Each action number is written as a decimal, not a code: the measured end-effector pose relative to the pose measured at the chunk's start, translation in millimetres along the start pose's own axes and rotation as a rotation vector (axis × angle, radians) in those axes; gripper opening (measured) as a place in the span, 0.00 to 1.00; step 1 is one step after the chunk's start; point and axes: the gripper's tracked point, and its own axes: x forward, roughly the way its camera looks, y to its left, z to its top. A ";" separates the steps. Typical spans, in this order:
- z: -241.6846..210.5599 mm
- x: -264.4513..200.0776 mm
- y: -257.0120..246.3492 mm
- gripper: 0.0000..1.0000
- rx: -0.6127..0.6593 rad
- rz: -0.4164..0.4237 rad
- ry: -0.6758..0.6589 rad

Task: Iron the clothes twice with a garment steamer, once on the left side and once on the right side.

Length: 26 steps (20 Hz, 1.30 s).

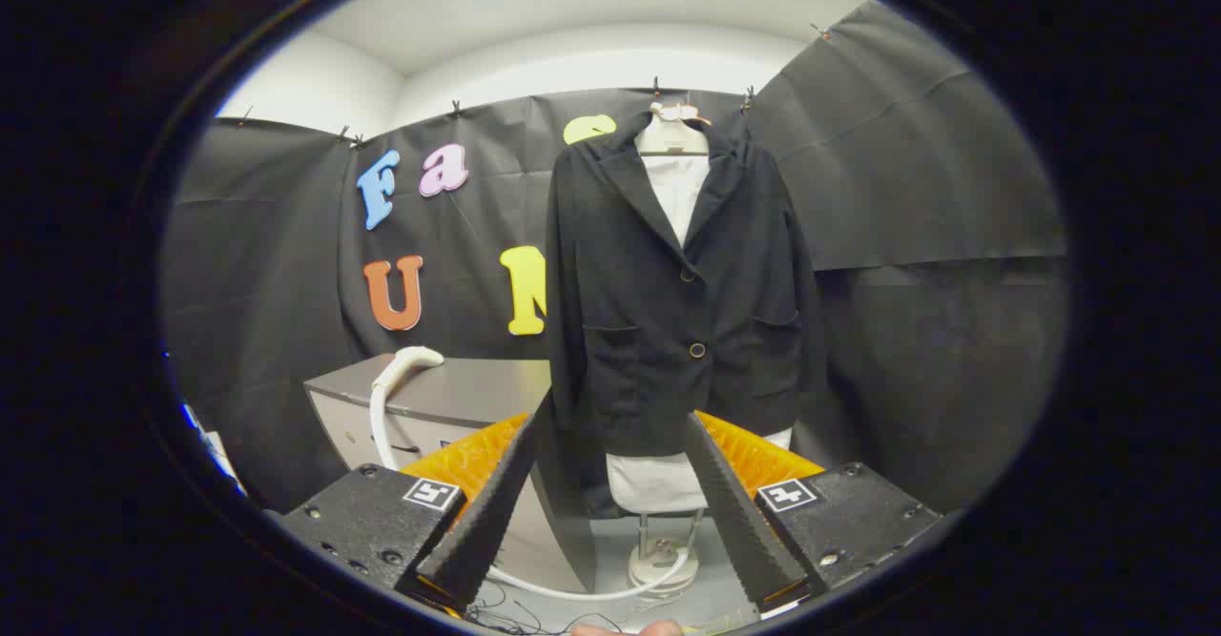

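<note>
Two passes owed: neither looks started, judging by the steamer head sitting off the jacket.
Jaws: gripper [610, 493] spread wide, nothing between the fingers, holding nothing.
Jacket: dark blazer [682, 293] buttoned on a mannequin torso [673, 183], hanging straight ahead and beyond the jaws, framed between the two fingers.
Steamer head: pale garment steamer head [408, 364] lying on the grey table [467, 393], ahead and off to the left of the jaws, well apart from them.
Hose: white hose [572, 590] runs from the head down the cabinet front, passes low beneath the fingers and curls toward the mannequin's stand [662, 560].
Risk one: the head looks smooth and rounded, so a shallow pinch could let it roll or slip out of the jaws.
Risk two: that hose loops by the stand; lifting the head could drag it taut and tug or rock the mannequin.
Risk three: the jacket hangs free, so a hard press would likely push the cloth away rather than smooth it.
Risk four: thin dark cables [520, 617] lie loose below the jaws, a snag waiting.
Surface: table top matt grey, flat, bare around the head.
Room: black cloth walls pinned up, white wall and ceiling light above.
</note>
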 end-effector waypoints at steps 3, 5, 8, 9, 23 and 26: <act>-1.5 -4.5 -1.3 0.99 -0.005 -0.013 -0.009; -2.6 -6.5 0.2 0.99 -0.001 -0.014 -0.011; -3.8 -7.9 7.9 0.99 0.008 -0.004 0.001; -3.5 -7.9 12.3 0.99 0.006 -0.001 0.002; 11.4 22.8 177.1 0.98 -0.003 0.096 0.040; 15.5 41.2 213.5 0.98 -0.022 0.144 0.065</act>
